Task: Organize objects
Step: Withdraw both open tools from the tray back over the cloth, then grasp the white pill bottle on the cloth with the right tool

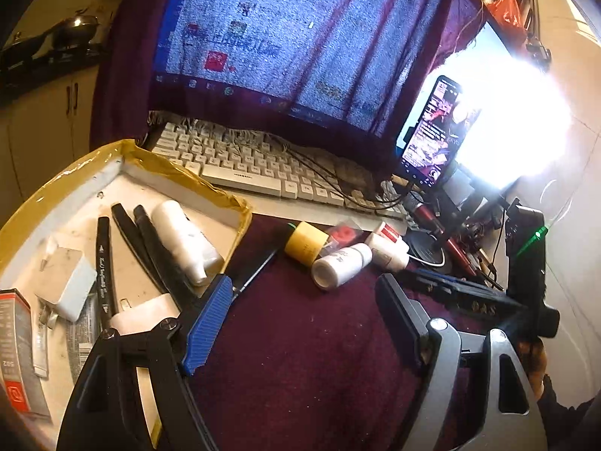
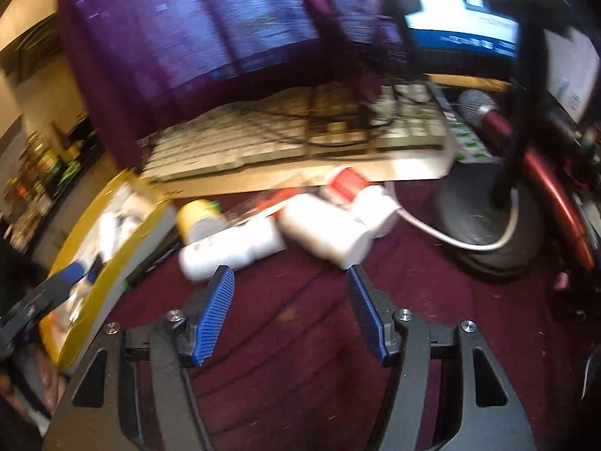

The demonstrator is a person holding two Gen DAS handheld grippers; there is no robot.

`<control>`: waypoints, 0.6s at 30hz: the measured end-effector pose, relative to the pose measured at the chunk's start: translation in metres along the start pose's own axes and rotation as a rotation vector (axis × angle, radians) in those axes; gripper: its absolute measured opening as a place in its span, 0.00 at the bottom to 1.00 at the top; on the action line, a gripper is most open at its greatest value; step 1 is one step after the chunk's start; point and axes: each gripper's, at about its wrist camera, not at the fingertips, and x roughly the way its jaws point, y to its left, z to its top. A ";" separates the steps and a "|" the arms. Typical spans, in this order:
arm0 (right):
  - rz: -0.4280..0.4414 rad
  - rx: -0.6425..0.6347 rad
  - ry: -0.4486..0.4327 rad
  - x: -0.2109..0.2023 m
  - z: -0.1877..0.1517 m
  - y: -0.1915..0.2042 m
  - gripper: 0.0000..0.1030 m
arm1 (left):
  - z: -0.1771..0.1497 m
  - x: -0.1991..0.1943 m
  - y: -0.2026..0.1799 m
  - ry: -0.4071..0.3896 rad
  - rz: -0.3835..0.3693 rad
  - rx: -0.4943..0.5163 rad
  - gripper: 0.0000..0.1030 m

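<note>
Two empty grippers, left gripper (image 1: 300, 323) and right gripper (image 2: 291, 312), both jaws wide, mid-reach step: white bottles (image 2: 233, 250) lie centre frame on maroon cloth (image 2: 300, 376), yellow-edged tray (image 1: 124, 158) left; next probably close on nearest bottle.

A home computer desk: white keyboard (image 1: 240, 165), cloth-draped monitor (image 1: 300, 37), propped phone (image 1: 432, 127), kitchen cabinets (image 1: 41, 112) behind.
</note>
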 end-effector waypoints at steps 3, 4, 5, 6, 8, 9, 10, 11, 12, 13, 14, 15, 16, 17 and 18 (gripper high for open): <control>-0.032 0.048 0.015 0.008 0.005 -0.012 0.60 | -0.002 0.001 -0.001 0.005 -0.005 -0.001 0.71; -0.045 0.062 0.016 0.010 0.007 -0.015 0.60 | -0.002 0.001 -0.001 0.008 -0.003 -0.001 0.71; -0.044 0.077 0.017 0.011 0.009 -0.019 0.60 | -0.003 0.002 -0.001 0.011 0.000 -0.002 0.71; -0.039 0.089 0.017 0.012 0.011 -0.021 0.60 | -0.004 0.002 -0.001 0.012 0.000 -0.003 0.71; -0.055 0.116 0.019 0.017 0.017 -0.026 0.60 | -0.004 0.002 -0.001 0.016 -0.005 -0.005 0.71; -0.069 0.124 0.024 0.019 0.020 -0.027 0.60 | -0.004 0.003 -0.002 0.019 -0.006 -0.005 0.71; -0.080 0.134 0.033 0.022 0.022 -0.029 0.60 | -0.004 0.004 -0.002 0.021 -0.009 -0.004 0.71; -0.081 0.148 0.044 0.026 0.024 -0.031 0.60 | -0.004 0.004 -0.003 0.023 -0.011 -0.002 0.71; -0.080 0.151 0.050 0.029 0.025 -0.031 0.60 | -0.005 0.004 -0.004 0.024 -0.011 0.001 0.71; -0.086 0.152 0.055 0.032 0.025 -0.031 0.60 | -0.005 0.004 -0.005 0.024 -0.011 0.005 0.71; -0.086 0.151 0.052 0.034 0.025 -0.031 0.60 | -0.006 0.004 -0.006 0.023 -0.010 0.008 0.71; -0.088 0.149 0.049 0.035 0.025 -0.030 0.60 | -0.006 0.004 -0.006 0.023 -0.009 0.010 0.71; -0.093 0.149 0.045 0.036 0.026 -0.030 0.59 | -0.006 0.005 -0.006 0.025 -0.010 0.009 0.71; -0.100 0.149 0.035 0.035 0.026 -0.030 0.59 | -0.007 0.005 -0.005 0.027 -0.009 0.006 0.71; -0.105 0.146 0.026 0.035 0.027 -0.029 0.57 | -0.006 0.006 -0.005 0.029 -0.008 0.003 0.71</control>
